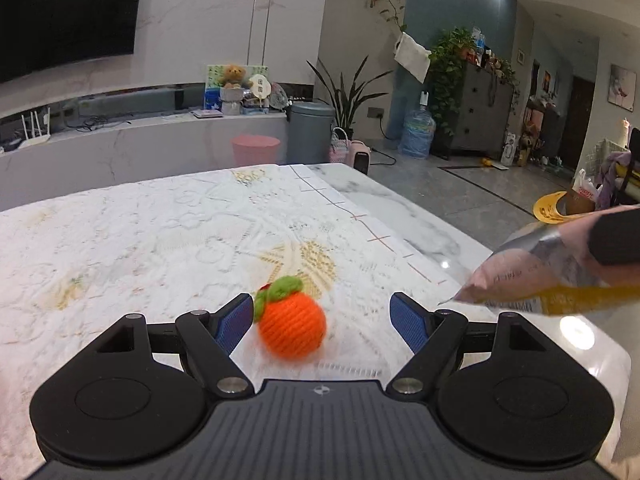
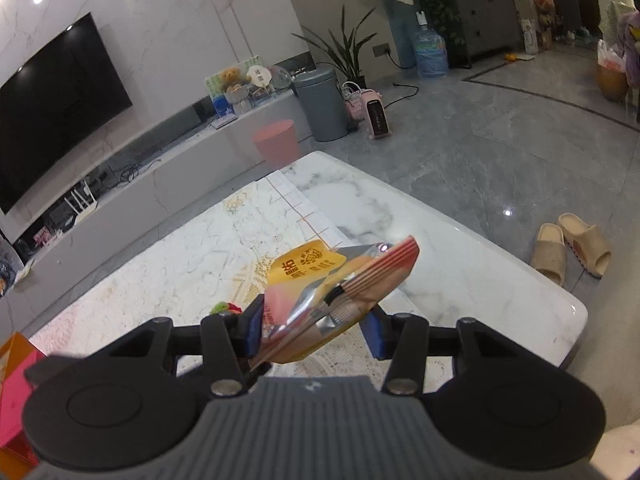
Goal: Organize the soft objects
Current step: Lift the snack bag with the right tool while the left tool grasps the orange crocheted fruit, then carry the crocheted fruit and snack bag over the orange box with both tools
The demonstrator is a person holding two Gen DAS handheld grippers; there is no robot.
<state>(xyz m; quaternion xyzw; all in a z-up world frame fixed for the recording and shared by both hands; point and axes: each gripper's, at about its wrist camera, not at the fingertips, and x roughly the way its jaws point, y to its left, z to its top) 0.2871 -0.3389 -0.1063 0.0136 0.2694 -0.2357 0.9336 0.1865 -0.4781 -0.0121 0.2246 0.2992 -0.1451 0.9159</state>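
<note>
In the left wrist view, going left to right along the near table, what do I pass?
Left gripper's left blue finger pad → knitted orange → right blue finger pad → snack bag held up at the right edge.

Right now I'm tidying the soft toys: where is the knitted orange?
In the left wrist view the knitted orange lies on the lace tablecloth, between the left gripper's open fingers, nearer its left pad.

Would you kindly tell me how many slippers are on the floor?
2: both slippers lie side by side on the grey floor right of the table. Others may be hidden.
</note>
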